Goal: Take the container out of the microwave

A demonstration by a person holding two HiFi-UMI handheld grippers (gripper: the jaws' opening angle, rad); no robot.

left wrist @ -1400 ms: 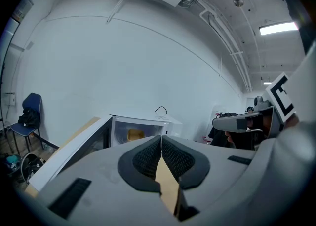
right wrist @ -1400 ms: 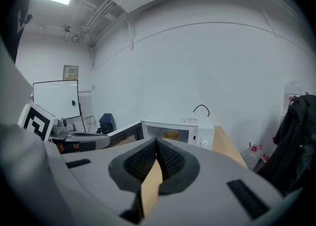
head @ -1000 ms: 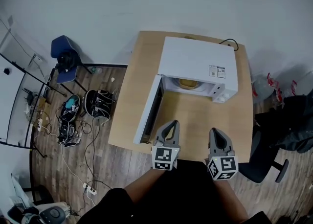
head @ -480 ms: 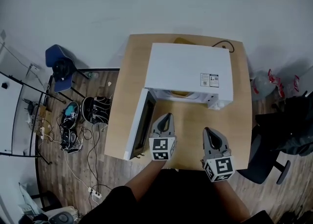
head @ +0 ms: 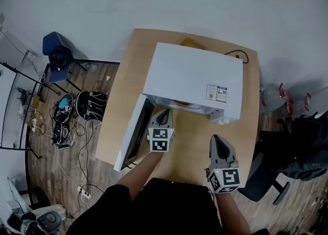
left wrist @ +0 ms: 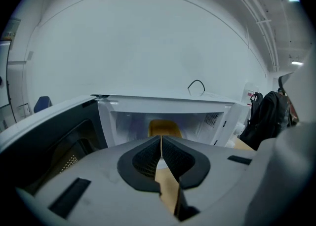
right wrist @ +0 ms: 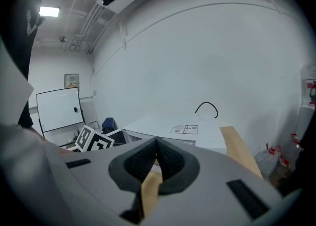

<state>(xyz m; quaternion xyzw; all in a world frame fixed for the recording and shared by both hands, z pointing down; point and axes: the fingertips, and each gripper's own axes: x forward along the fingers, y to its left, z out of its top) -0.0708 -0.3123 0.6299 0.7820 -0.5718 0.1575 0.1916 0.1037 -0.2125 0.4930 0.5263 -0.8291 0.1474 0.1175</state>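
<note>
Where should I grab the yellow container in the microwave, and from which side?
Probably the near rim of the container, coming straight in through the open front: the microwave walls enclose its other sides. The left tool is shut, so open it first.

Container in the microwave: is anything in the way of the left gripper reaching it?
Nothing visible is. The door hangs open to the left, and the yellow container sits in the open microwave straight ahead of the left gripper, whose jaws are shut.
</note>
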